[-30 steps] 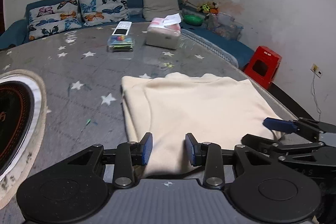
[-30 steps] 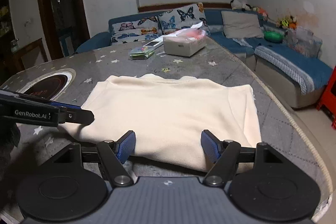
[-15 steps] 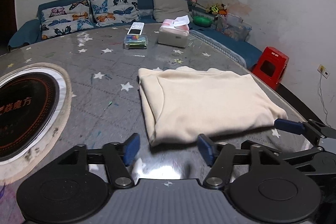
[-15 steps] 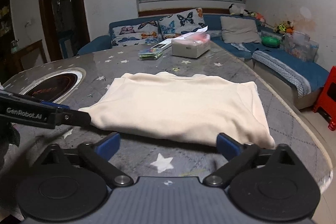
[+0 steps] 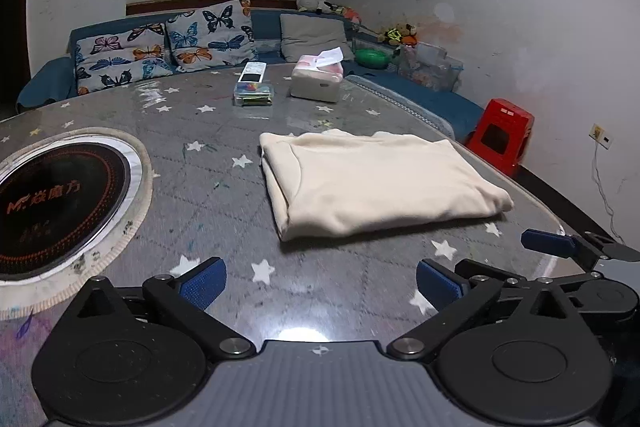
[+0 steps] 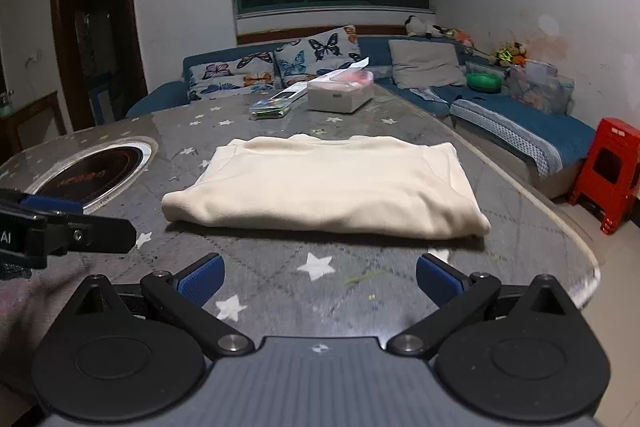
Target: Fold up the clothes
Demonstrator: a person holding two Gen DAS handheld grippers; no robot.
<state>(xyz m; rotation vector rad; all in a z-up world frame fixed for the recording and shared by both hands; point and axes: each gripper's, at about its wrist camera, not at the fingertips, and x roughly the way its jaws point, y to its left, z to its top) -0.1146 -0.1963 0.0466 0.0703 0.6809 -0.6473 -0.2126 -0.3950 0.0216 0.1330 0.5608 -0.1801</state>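
A cream garment (image 5: 372, 179) lies folded into a flat rectangle on the grey star-patterned table (image 5: 216, 155); it also shows in the right wrist view (image 6: 328, 183). My left gripper (image 5: 320, 281) is open and empty, held back from the garment's near edge. My right gripper (image 6: 320, 279) is open and empty, also short of the near edge. The right gripper's fingers (image 5: 548, 243) show at the right of the left wrist view. The left gripper's finger (image 6: 76, 229) shows at the left of the right wrist view.
A round induction hob (image 5: 60, 203) is set into the table at the left. A tissue box (image 5: 318, 83) and a clear box with a remote (image 5: 253, 93) stand at the far side. A blue sofa (image 6: 516, 123) and a red stool (image 6: 608, 171) stand to the right.
Both grippers have opened wide and pulled back from the garment's near edge. The garment now lies free on the table.
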